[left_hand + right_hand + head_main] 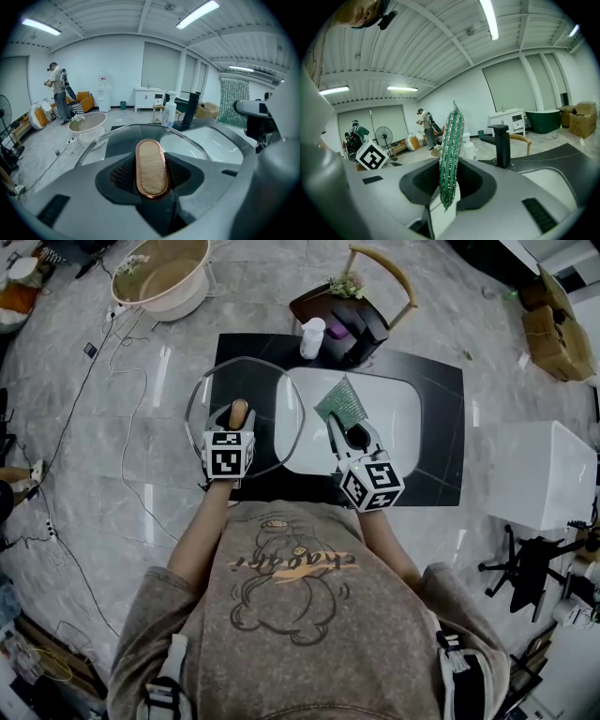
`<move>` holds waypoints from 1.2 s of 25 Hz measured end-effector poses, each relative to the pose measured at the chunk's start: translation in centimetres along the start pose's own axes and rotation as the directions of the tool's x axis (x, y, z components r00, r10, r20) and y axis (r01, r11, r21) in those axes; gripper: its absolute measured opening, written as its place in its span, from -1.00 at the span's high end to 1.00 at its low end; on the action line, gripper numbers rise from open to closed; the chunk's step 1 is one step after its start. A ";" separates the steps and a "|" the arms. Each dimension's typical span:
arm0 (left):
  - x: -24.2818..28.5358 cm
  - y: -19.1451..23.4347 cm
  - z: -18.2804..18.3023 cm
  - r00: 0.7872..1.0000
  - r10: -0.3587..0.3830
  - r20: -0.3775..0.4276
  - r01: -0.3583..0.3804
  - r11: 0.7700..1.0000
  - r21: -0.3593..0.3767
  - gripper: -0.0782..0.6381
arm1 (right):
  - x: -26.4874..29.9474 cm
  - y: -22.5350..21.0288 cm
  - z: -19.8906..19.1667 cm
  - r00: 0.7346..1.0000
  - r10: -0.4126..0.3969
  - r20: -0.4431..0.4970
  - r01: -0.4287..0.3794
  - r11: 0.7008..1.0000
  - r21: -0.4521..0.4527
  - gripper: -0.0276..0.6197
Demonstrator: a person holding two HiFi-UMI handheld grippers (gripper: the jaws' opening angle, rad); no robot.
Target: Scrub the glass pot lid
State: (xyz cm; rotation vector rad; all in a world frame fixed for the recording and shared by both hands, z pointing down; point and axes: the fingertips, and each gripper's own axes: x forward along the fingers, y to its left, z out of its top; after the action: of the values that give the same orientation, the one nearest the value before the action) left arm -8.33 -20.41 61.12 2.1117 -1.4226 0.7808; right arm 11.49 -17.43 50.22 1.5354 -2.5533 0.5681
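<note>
Over white sink (398,442), right gripper (352,435) pinches green scourer (342,401); left gripper (238,420) clamps lid (208,390) (wooden knob (151,168)).

glass pot lid (258,395): near rim under left hand-held gripper (236,423) | round basin (192,296): cut by top edge

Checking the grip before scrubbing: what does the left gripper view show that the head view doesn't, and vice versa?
Only the left gripper view: the left claw shut on both sides of the wooden handle of the glass lid, and a person standing far back in the room. Only the head view: the lid's whole outline, its right edge crossing the left rim of the white sink, and the person's forearms. Both: lid, sink, the right claw holding the green scrub pad, white bottle, black faucet.
</note>
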 end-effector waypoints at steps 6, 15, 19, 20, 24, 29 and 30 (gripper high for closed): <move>-2.4 -1.2 3.4 0.992 -0.071 0.100 0.071 0.997 0.005 0.30 | -0.3 -0.3 0.7 1.000 -0.014 0.020 0.014 1.000 -0.008 0.63; -7.1 -2.1 8.0 0.905 -0.273 0.325 0.344 0.920 -0.186 0.30 | -1.7 -1.4 1.4 0.997 -0.060 0.046 0.061 0.998 -0.018 0.63; -9.1 -2.5 9.3 0.832 -0.343 0.436 0.496 0.812 -0.307 0.30 | -1.9 -0.4 1.3 0.998 -0.047 0.046 0.048 0.999 -0.019 0.63; -9.5 -2.4 9.6 0.811 -0.350 0.468 0.531 0.775 -0.341 0.30 | -1.9 -0.1 1.3 0.998 -0.042 0.047 0.043 0.999 -0.021 0.63; -11.1 -2.3 10.8 0.711 -0.373 0.596 0.673 0.608 -0.422 0.30 | -2.0 0.9 1.3 0.999 -0.021 0.048 0.023 0.999 -0.028 0.63; -12.8 -2.2 11.3 0.593 -0.399 0.699 0.796 0.422 -0.434 0.30 | -2.3 2.2 1.3 0.999 0.009 0.045 -0.007 0.999 -0.036 0.63; -12.9 -2.2 11.0 0.583 -0.397 0.708 0.806 0.391 -0.445 0.30 | -2.3 2.4 1.2 0.999 0.017 0.044 -0.015 0.999 -0.040 0.63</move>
State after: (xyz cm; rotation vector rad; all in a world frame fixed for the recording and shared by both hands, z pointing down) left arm -8.04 -18.40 44.17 1.9227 -0.7214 -0.6558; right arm 10.64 -14.93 47.81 1.5336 -2.5952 0.4878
